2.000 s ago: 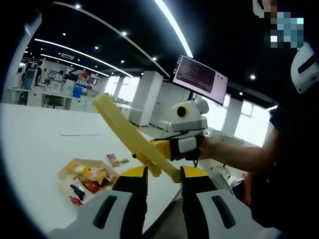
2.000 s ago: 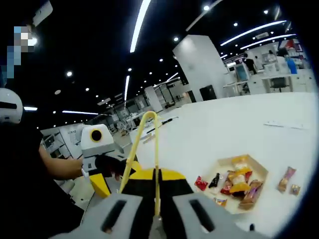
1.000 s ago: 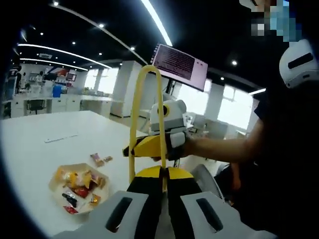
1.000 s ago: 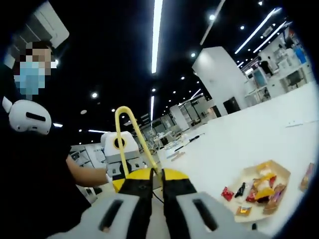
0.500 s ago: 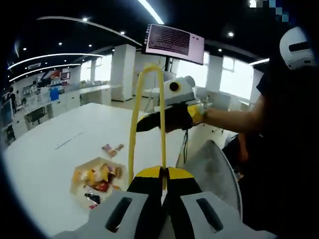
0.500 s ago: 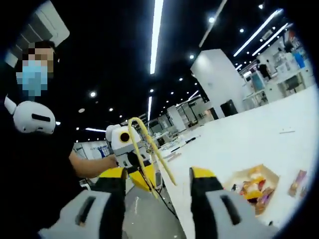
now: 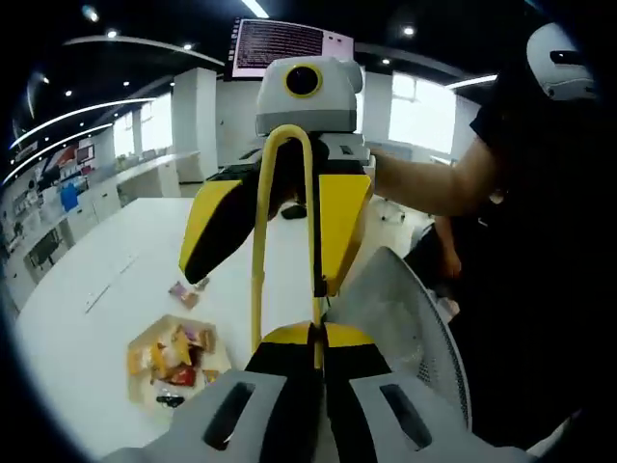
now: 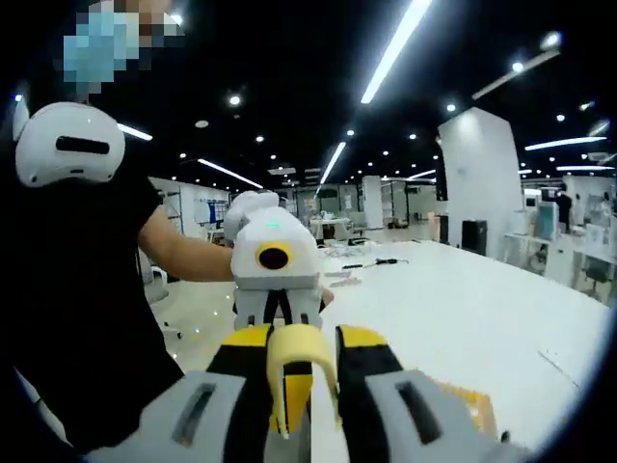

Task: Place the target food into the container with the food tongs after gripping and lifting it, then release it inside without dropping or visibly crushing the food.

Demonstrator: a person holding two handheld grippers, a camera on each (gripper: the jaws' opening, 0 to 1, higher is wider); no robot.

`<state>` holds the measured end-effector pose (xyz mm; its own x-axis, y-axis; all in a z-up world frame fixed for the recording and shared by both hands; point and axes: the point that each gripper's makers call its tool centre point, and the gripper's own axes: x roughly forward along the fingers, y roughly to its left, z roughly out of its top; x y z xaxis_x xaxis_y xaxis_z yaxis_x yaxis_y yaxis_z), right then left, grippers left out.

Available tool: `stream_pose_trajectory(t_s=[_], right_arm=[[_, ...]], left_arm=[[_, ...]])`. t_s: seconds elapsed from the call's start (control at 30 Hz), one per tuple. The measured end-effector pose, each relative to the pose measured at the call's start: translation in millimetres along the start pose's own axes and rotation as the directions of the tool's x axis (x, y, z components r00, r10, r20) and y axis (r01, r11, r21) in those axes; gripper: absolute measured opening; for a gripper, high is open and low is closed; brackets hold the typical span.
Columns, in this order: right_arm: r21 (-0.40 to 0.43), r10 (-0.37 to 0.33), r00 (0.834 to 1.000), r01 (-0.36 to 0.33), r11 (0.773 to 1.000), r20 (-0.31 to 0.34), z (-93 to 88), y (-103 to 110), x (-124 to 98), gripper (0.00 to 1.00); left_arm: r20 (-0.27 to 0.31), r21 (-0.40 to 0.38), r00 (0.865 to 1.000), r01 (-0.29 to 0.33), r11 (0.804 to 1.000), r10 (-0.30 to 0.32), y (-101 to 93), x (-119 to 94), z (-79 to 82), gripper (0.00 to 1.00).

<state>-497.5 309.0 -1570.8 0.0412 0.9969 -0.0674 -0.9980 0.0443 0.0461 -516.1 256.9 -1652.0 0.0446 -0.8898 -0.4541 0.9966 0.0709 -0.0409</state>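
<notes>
Tongs [image 7: 284, 231], yellow plastic, looped: arms spread and pinching nothing, tips clamped between the closed jaws of the left gripper [image 7: 316, 340], bend uppermost. Right gripper [image 7: 280, 217], yellow-jawed, just behind the loop; in the right gripper view its jaws stand around the loop's bend [image 8: 299, 349], whether gripping it I cannot tell. Container [image 7: 178, 357], shallow cardboard tray, holds wrapped snacks on the white table [image 7: 96, 309]. Two loose snacks [image 7: 185, 288] lie beyond it. Grey mesh chair [image 7: 405, 328] stands beside the table. Open-plan office, strip lights overhead.
</notes>
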Motion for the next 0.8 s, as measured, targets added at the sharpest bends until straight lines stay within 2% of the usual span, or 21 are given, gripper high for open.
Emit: stream_pose_trajectory(t_s=[0.07, 0.13, 0.2, 0.3, 0.37, 0.4, 0.47, 0.5, 0.53, 0.57, 0.6, 0.63, 0.8], right_arm=[[0.004, -0.01, 1.0, 0.009, 1.0, 0.029, 0.5, -2.8, -6.2, 0.22], [0.025, -0.018, 0.999, 0.017, 1.0, 0.04, 1.8, -3.6, -6.5, 0.22], [0.011, -0.038, 0.999, 0.038, 0.999, 0.03, 0.7, -6.1, -6.5, 0.22], [0.017, -0.059, 0.998, 0.059, 0.998, 0.033, -0.2, -11.9, -9.3, 0.21], [0.038, -0.078, 0.994, 0.076, 0.996, 0.07, 5.9, -16.2, -12.7, 0.21], [0.053, -0.088, 0.988, 0.082, 0.995, 0.123, 15.9, -19.1, -15.4, 0.21], [0.081, -0.085, 0.98, 0.072, 0.994, 0.181, 27.0, -19.6, -18.8, 0.22], [0.099, -0.08, 0.973, 0.059, 0.993, 0.217, 33.3, -19.8, -21.3, 0.22], [0.1, -0.083, 0.971, 0.061, 0.993, 0.226, 34.6, -20.5, -22.6, 0.22], [0.134, -0.078, 0.971, 0.048, 0.99, 0.227, 33.1, -20.1, -24.3, 0.22], [0.091, -0.091, 0.966, 0.071, 0.993, 0.241, 34.5, -22.8, -26.5, 0.22], [0.119, -0.086, 0.968, 0.059, 0.991, 0.236, 31.9, -22.9, -28.9, 0.22], [0.141, -0.085, 0.971, 0.054, 0.988, 0.223, 21.7, -21.1, -32.4, 0.22]], left_arm=[[0.043, 0.002, 0.999, -0.017, 1.0, 0.017, 2.4, -2.6, 4.0, 0.0], [0.06, -0.006, 0.998, -0.015, 1.0, 0.015, 1.6, -2.1, 6.0, 0.0], [0.074, -0.001, 0.997, -0.034, 0.999, 0.034, 5.6, 0.7, 6.4, 0.0], [0.114, -0.036, 0.992, -0.042, 0.998, 0.046, 10.8, 0.8, 8.3, 0.0], [0.141, -0.095, 0.989, -0.028, 0.995, 0.041, 10.8, 0.2, 10.1, 0.03], [0.147, -0.11, 0.988, -0.022, 0.994, 0.038, 10.8, 1.0, 8.8, 0.06], [0.157, -0.113, 0.987, -0.029, 0.993, 0.047, 11.9, 2.6, 7.0, 0.12], [0.176, -0.121, 0.983, -0.029, 0.992, 0.05, 11.9, 3.3, 8.1, 0.09], [0.197, -0.117, 0.979, -0.026, 0.993, 0.049, 11.4, 1.9, 10.5, 0.01], [0.241, -0.108, 0.968, -0.051, 0.993, 0.075, 16.0, -0.9, 17.0, 0.0], [0.247, -0.131, 0.967, -0.039, 0.991, 0.071, 14.6, -3.0, 17.6, 0.01], [0.255, -0.121, 0.964, -0.043, 0.992, 0.073, 14.0, -5.6, 18.5, 0.0], [0.255, -0.136, 0.965, -0.022, 0.991, 0.057, 10.9, -6.4, 18.3, 0.0]])
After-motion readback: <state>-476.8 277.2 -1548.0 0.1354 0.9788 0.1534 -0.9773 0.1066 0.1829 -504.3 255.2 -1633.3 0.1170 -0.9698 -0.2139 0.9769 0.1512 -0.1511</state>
